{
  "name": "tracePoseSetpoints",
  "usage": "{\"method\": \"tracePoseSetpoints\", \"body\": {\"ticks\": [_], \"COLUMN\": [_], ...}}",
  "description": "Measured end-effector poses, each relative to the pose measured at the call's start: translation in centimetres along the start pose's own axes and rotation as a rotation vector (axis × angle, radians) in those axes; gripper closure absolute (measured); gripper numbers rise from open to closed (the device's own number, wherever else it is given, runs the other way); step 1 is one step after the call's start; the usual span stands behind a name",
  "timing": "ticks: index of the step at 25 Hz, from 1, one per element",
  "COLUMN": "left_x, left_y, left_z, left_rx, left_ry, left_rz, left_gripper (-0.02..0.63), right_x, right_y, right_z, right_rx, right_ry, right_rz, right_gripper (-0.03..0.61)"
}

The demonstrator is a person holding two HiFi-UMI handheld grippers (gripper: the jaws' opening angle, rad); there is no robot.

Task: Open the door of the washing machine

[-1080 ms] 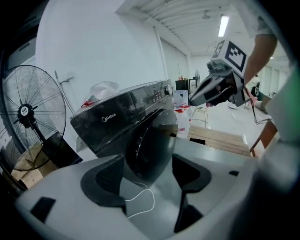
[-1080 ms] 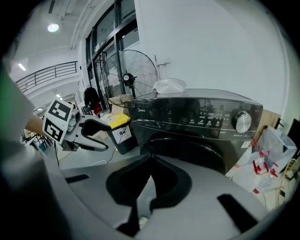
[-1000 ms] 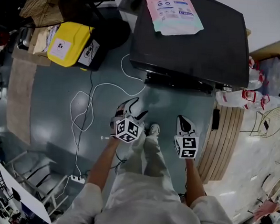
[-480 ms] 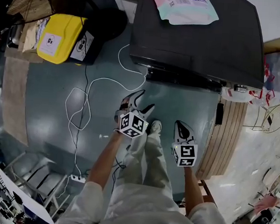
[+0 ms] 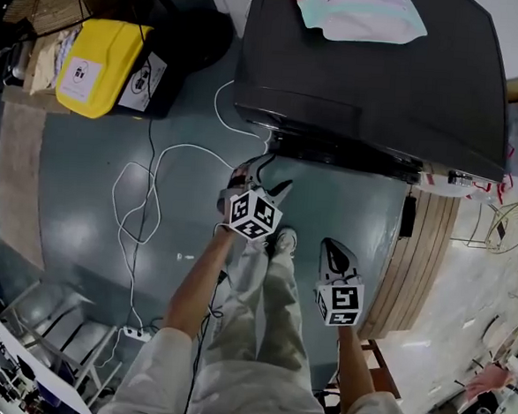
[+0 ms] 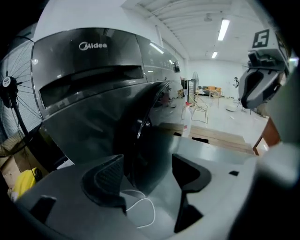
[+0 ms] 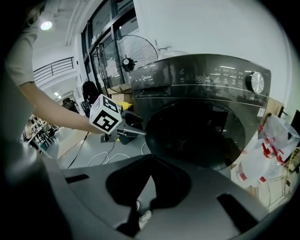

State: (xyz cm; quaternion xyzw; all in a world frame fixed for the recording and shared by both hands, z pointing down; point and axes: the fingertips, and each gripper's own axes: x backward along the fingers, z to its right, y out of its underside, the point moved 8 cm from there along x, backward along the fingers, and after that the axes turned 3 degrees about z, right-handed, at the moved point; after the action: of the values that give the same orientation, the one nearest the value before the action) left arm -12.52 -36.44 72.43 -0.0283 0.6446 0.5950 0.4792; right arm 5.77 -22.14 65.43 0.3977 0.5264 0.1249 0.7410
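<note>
Head view: the washer (image 5: 374, 77) runs off the top edge, and its own top hides the door below it. The pouch (image 5: 361, 10) on it is cut by the same edge. The person (image 5: 239, 368) leaves the bottom edge at the shoulders.

Left gripper view: the door (image 6: 140, 126) shows only edge-on, dark, between the parted jaws of the left gripper (image 6: 146, 168); contact cannot be told. What stands in the far hall (image 6: 211, 91), centre right, is too small to tell.

Right gripper view: the panel print (image 7: 220, 74) is unreadable, and the glass (image 7: 197, 131) is too dark to see through.

Washing machine (image 5: 374, 77) dark grey, door (image 7: 197, 131) seemingly black; cable (image 6: 146, 200) white; pouch (image 5: 361, 5) (pink, mint edge); container (image 5: 97, 62) yellow.
</note>
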Motion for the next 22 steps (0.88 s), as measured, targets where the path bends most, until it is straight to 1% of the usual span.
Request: {"method": "tracePoseSetpoints", "body": {"ticks": [6,10,17,22], "left_x": [-3.2,-4.9,-6.7,-7.3], "left_y": [1.1,1.3,0.9,0.8], "left_z": [-0.2,-0.5,-1.0,-0.9], "left_rx": [0.001,-0.011,-0.044,-0.039], "left_ry": [0.012,0.016,0.022,0.008], "left_rz": [-0.003,0.007,0.025,0.033], "left_gripper": [0.311,0.311,0.311,0.313], "right_x": [-0.7,-1.1,-1.4,-1.3], "right_y": [1.9,3.0,4.3,4.8], "right_z": [0.8,1.2,0.4,0.1], "right_rx": [-0.026,-0.034,-0.047,-0.049], "right_ry": [0.015,0.019,0.01,0.005], "right_rz": [-0.02,-0.034,-0.043,-0.039], "right_gripper": [0.58,0.58,0.58,0.58]}}
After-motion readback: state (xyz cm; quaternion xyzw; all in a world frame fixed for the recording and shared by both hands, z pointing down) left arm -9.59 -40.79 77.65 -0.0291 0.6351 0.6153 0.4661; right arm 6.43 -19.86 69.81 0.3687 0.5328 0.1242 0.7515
